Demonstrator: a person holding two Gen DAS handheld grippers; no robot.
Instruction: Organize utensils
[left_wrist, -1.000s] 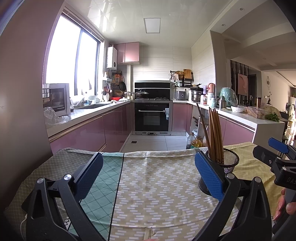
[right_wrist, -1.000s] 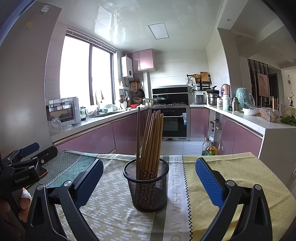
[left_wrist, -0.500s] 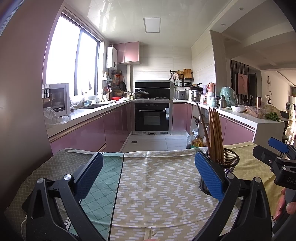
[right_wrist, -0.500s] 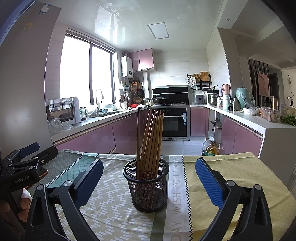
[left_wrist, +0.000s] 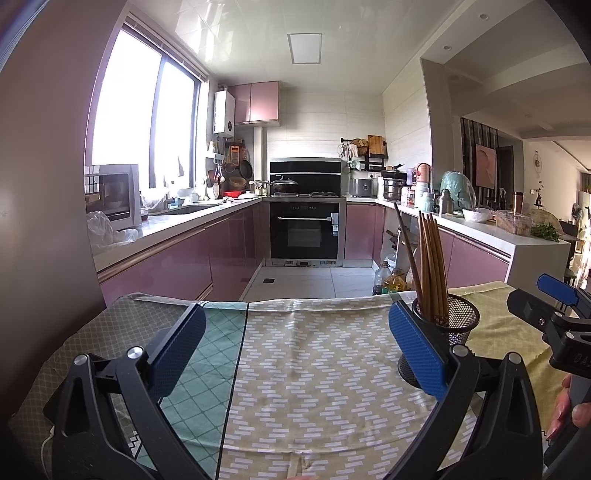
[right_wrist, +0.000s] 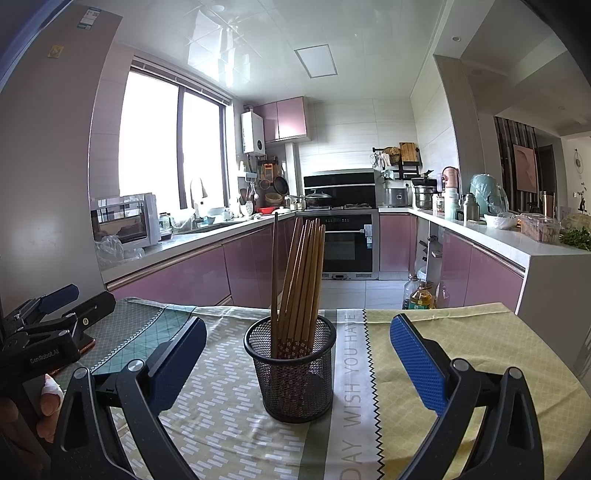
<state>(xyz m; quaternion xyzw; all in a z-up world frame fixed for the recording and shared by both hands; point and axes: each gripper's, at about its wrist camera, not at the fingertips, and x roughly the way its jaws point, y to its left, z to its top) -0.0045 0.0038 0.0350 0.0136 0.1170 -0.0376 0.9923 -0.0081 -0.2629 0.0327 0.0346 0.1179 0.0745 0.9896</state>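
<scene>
The chopsticks (right_wrist: 299, 280) stood near-upright in the mesh holder (right_wrist: 293, 369) at 12 o'clock of the empty, spread right gripper (right_wrist: 295, 354); the left gripper (left_wrist: 295, 347), also spread and empty, had them at 2 o'clock.

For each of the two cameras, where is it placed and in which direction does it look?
Left wrist: on the open left gripper, facing the kitchen; mesh holder at right; right gripper and a hand show.
Right wrist: on the open right gripper, holder centred; left gripper shows.
Shared: holder, chopsticks, tablecloth, oven.
</scene>
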